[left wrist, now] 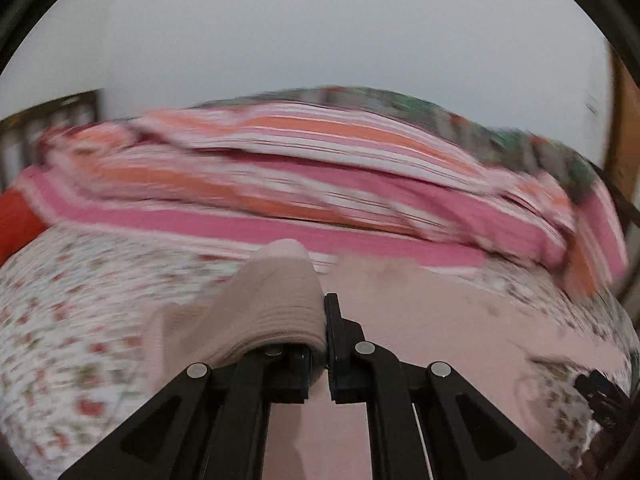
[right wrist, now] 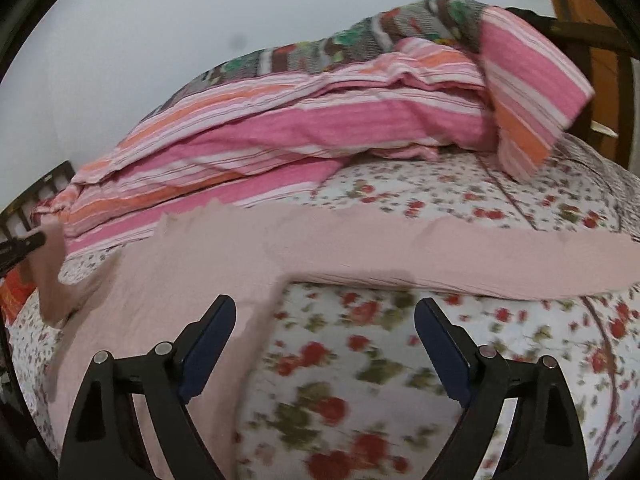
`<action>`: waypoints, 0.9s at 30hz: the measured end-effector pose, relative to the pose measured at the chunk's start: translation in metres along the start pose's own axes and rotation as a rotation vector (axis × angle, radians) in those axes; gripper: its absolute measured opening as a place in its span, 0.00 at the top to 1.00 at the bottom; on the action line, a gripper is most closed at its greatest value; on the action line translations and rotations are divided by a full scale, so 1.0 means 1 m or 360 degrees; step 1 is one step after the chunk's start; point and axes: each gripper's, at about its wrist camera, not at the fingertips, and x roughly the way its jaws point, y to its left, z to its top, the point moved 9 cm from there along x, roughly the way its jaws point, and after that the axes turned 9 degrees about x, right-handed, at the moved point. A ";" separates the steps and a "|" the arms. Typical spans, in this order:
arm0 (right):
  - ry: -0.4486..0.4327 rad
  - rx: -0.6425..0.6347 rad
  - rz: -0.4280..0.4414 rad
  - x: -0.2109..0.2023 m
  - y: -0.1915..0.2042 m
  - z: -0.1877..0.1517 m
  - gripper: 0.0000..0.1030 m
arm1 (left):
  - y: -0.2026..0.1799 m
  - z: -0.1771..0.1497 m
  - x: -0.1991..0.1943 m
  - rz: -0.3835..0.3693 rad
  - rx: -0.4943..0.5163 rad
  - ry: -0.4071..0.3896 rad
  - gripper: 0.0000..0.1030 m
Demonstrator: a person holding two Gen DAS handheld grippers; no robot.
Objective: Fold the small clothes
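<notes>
Left gripper (left wrist: 325, 336) clenched on a fold of the pale pink garment (left wrist: 276, 300); cloth bunches up over its left finger and drapes down beside it, pinched between the two black fingers. The rest of the pink garment spreads to the right of and below this gripper across the floral bedsheet (left wrist: 80, 300). Left wrist view is motion-blurred.

Right gripper (right wrist: 325, 334) released, jaws wide apart, nothing between the pads. Its left finger sits over the garment's edge; the right finger is above bare floral bedsheet (right wrist: 500, 200). Ahead of it the pale pink garment (right wrist: 180, 272) lies mostly flat, one long strip running off to the right. At the far left of that view the left gripper's tip (right wrist: 24, 246) lifts a corner of the cloth off the bed.

Beyond both grippers: rumpled pink-and-orange striped blanket (right wrist: 320, 120), a patterned green-brown blanket (right wrist: 360, 44) behind it, then a plain pale wall (left wrist: 320, 32). Dark bed frame bars (left wrist: 48, 120) far left.
</notes>
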 end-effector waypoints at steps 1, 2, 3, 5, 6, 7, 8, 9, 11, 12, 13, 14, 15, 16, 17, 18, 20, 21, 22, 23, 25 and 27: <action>-0.0002 0.0008 -0.0010 -0.002 -0.006 0.000 0.12 | -0.021 0.000 0.006 -0.0040 0.0036 0.0008 0.94; -0.0004 0.0018 -0.0013 -0.003 -0.010 0.001 0.12 | -0.041 -0.001 0.012 -0.0080 0.0072 0.0023 0.94; -0.0008 0.0045 -0.0007 -0.005 -0.015 0.002 0.12 | -0.072 -0.003 0.022 -0.0137 0.0119 0.0047 0.94; -0.0008 0.0089 0.0011 -0.007 -0.021 0.006 0.12 | -0.111 -0.012 0.033 -0.0218 0.0169 0.0082 0.94; -0.0009 0.0118 0.0021 -0.007 -0.024 0.008 0.12 | -0.135 -0.020 0.041 -0.0264 0.0207 0.0115 0.94; -0.0010 0.0144 0.0027 -0.008 -0.027 0.010 0.12 | -0.149 -0.026 0.047 -0.0285 0.0230 0.0141 0.94; -0.0011 0.0159 0.0028 -0.007 -0.029 0.012 0.12 | -0.168 -0.036 0.057 -0.0314 0.0264 0.0194 0.93; -0.0010 0.0168 0.0029 -0.006 -0.029 0.013 0.12 | -0.178 -0.046 0.064 -0.0335 0.0285 0.0241 0.93; -0.0005 0.0176 0.0038 -0.006 -0.029 0.014 0.12 | -0.191 -0.058 0.073 -0.0373 0.0312 0.0327 0.87; -0.0004 0.0174 0.0040 -0.006 -0.028 0.014 0.12 | -0.196 -0.063 0.074 -0.0480 0.0298 0.0364 0.83; -0.0002 0.0168 0.0036 -0.005 -0.026 0.014 0.12 | -0.196 -0.064 0.071 -0.0552 0.0266 0.0357 0.72; -0.0001 0.0163 0.0038 -0.005 -0.025 0.014 0.12 | -0.192 -0.063 0.068 -0.0578 0.0235 0.0334 0.63; 0.0002 0.0156 0.0043 -0.004 -0.022 0.013 0.12 | -0.182 -0.058 0.062 -0.0553 0.0202 0.0286 0.58; 0.0004 0.0151 0.0050 -0.004 -0.020 0.012 0.12 | -0.174 -0.055 0.057 -0.0530 0.0187 0.0250 0.41; 0.0008 0.0143 0.0057 -0.003 -0.016 0.011 0.12 | -0.166 -0.052 0.053 -0.0523 0.0170 0.0217 0.23; 0.0018 0.0127 0.0062 -0.001 -0.010 0.008 0.12 | -0.153 -0.047 0.045 -0.0528 0.0144 0.0153 0.21; 0.0032 0.0095 0.0063 0.003 -0.002 0.004 0.12 | -0.133 -0.044 0.036 -0.0499 0.0148 0.0087 0.21; 0.0039 0.0068 0.0058 0.006 0.004 0.000 0.12 | -0.122 -0.043 0.033 -0.0461 0.0157 0.0069 0.21; 0.0044 0.0043 0.0057 0.009 0.011 -0.003 0.12 | -0.106 -0.045 0.031 -0.0403 0.0165 0.0045 0.21; 0.0047 0.0029 0.0061 0.010 0.014 -0.005 0.12 | -0.093 -0.045 0.031 -0.0363 0.0164 0.0036 0.21; 0.0060 -0.0033 0.0081 0.014 0.030 -0.014 0.17 | -0.061 -0.051 0.035 -0.0247 0.0152 0.0035 0.21; 0.0071 -0.0097 0.0089 0.017 0.044 -0.020 0.22 | -0.023 -0.057 0.045 -0.0067 0.0086 0.0077 0.21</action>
